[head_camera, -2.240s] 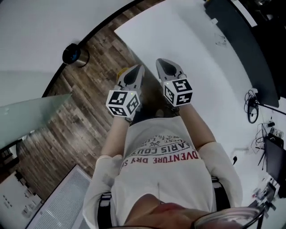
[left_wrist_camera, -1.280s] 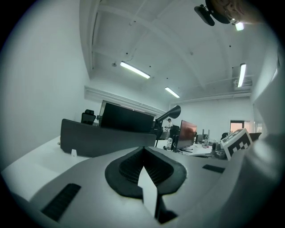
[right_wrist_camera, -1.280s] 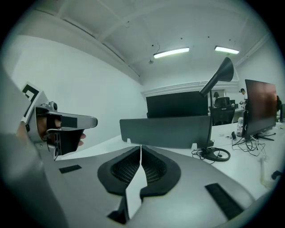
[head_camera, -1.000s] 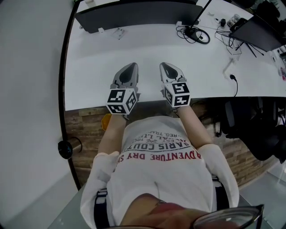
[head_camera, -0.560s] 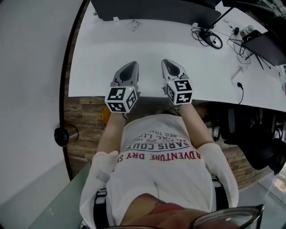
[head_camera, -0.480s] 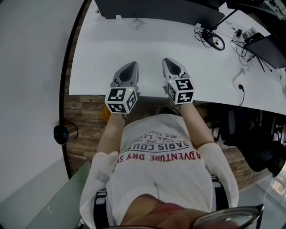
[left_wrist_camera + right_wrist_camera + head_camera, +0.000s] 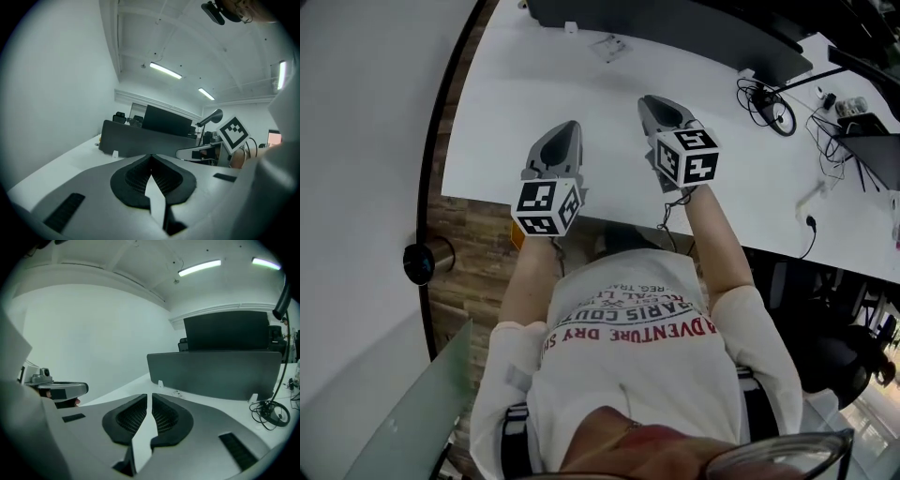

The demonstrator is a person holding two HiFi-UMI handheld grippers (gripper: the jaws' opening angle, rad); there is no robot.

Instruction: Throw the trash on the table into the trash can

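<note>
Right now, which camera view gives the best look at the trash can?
The head view: it shows the trash can from above, on the wood floor left of the white table. The left gripper view and right gripper view both look across the table toward the dark partition and show none of it.

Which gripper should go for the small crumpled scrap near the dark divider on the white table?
Right, probably. The right gripper reaches further over the white table and sits nearer the small crumpled scrap than the left gripper. Both are shut and empty, so either must open first.
</note>
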